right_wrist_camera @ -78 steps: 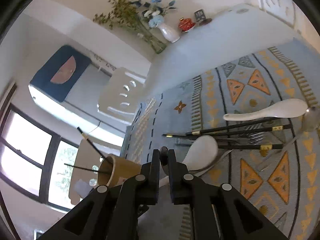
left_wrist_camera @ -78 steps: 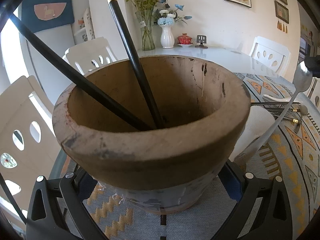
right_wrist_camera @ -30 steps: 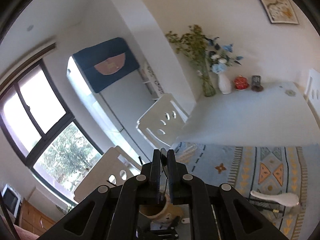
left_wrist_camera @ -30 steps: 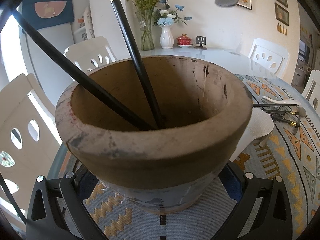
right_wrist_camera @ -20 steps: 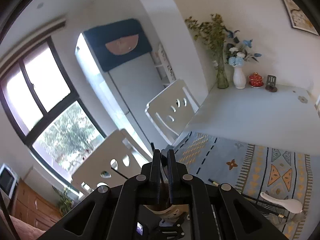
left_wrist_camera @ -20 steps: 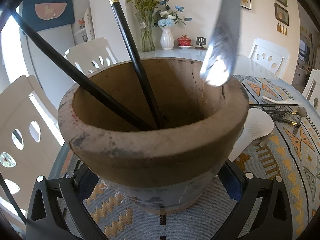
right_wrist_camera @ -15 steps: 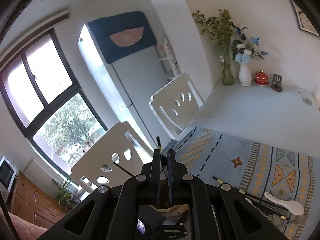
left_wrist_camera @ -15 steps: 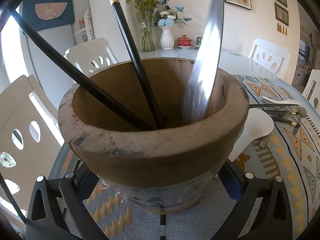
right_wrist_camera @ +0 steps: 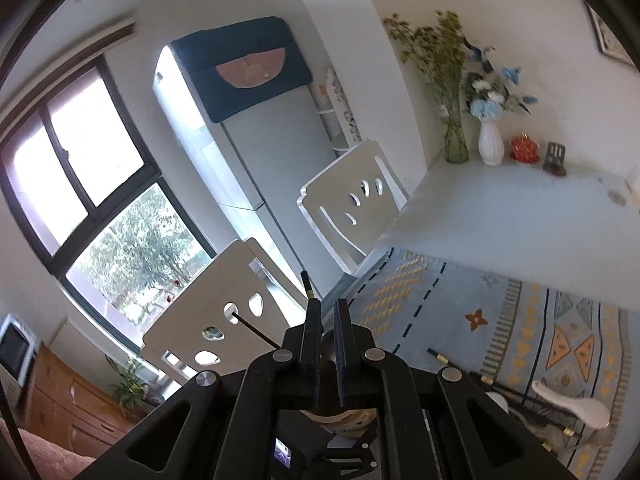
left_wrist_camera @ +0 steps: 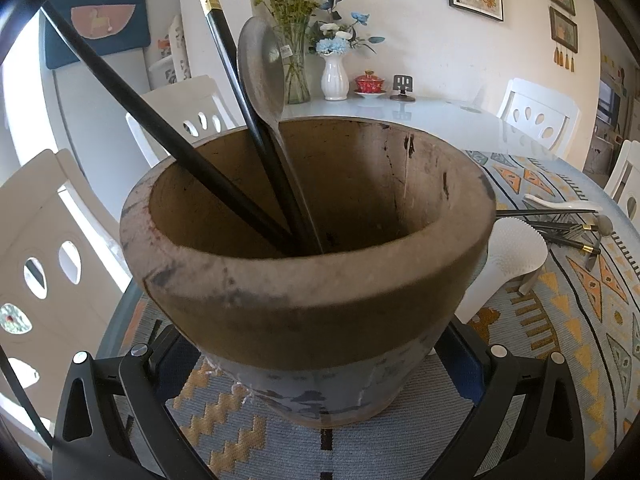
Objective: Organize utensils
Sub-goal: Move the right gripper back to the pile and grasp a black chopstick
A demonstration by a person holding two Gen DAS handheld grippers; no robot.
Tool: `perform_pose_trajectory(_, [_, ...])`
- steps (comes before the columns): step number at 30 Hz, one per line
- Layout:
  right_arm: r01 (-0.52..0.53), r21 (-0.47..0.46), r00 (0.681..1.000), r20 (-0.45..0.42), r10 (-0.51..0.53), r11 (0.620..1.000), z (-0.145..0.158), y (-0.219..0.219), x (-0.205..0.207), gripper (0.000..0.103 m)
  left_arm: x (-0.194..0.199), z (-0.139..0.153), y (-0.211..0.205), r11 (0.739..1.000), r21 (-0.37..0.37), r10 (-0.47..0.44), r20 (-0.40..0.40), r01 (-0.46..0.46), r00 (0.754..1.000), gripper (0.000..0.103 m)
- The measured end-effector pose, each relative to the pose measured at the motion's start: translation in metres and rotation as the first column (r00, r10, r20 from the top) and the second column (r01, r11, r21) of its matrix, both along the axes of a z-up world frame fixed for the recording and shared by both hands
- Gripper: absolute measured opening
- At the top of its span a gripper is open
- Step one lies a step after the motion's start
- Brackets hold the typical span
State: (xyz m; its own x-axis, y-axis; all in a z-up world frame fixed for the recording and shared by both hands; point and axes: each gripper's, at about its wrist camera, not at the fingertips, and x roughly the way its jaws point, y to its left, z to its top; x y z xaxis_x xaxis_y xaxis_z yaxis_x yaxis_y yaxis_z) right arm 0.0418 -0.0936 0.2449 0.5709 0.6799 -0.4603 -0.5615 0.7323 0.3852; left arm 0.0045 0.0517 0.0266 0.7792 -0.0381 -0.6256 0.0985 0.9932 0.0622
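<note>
Left wrist: left gripper clamped on wooden pot; metal spoon stands in the pot, bowl up, beside two black chopsticks.
Right wrist: right gripper fingers together, empty, above the pot; white spoon on placemat.

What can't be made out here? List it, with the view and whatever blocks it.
- Left wrist view: the pot's near rim hides where the chopsticks and spoon rest inside.
- Left wrist view: the pot's flared wall hides whether the left fingers press it.
- Right wrist view: the right fingers hide the pot and anything gripped.
- Left wrist view: utensil pile, small and overlapping.
</note>
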Motion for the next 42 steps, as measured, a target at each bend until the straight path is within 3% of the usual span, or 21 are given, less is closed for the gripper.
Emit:
perform_pose_trajectory(7, [0.079,0.09,0.984,-0.167,-0.063,0.993,-0.024,-0.032,0.023,0.006,0.0,0.0,-0.001,1.0,-0.001,0.0,-0.002,0.0,1.0,0.102])
perform_pose_trajectory(13, [0.21,0.188,0.935,-0.326,-0.141,0.96,-0.051,-0.079,0.04,0.006,0.001,0.001,0.001,1.0,-0.002,-0.002,-0.011,0.002,1.0,0.102])
perform_pose_trajectory(18, [0.308,0.18,0.878,-0.433,-0.206,0.934,-0.077,-0.112,0.05,0.006,0.005,0.0,-0.002,1.0,-0.003,-0.004,-0.02,0.004,1.0,0.102])
perform_pose_trajectory(24, [0.385,0.066,0.811,-0.501,-0.303,0.921,-0.117,-0.148,0.057,0.007,0.009,-0.002,-0.003,1.0,-0.005,-0.009,-0.037,0.009,0.999,0.102])
perform_pose_trajectory(26, [0.379,0.007,0.797,-0.511,-0.323,0.925,-0.133,-0.155,0.061,0.012,0.011,-0.004,-0.002,1.0,-0.007,-0.009,-0.046,0.009,0.999,0.102])
perform_pose_trajectory(28, [0.364,-0.079,0.778,-0.523,-0.349,0.928,-0.151,-0.16,0.066,0.028,0.011,-0.005,-0.002,1.0,-0.01,-0.01,-0.049,0.01,0.999,0.102])
perform_pose_trajectory(31, [0.35,-0.164,0.761,-0.525,-0.382,0.922,-0.172,-0.167,0.069,0.032,0.011,-0.005,-0.002,1.0,-0.012,-0.011,-0.05,0.01,0.999,0.102])
perform_pose_trajectory(38, [0.247,-0.286,0.779,-0.51,-0.365,0.926,-0.212,-0.164,0.075,0.033,0.011,-0.005,-0.001,1.0,-0.012,-0.01,-0.051,0.01,0.999,0.102])
perform_pose_trajectory(42, [0.21,-0.292,0.792,-0.508,-0.337,0.933,-0.223,-0.159,0.078,0.034,0.011,-0.005,-0.001,1.0,-0.013,-0.011,-0.051,0.01,0.999,0.102])
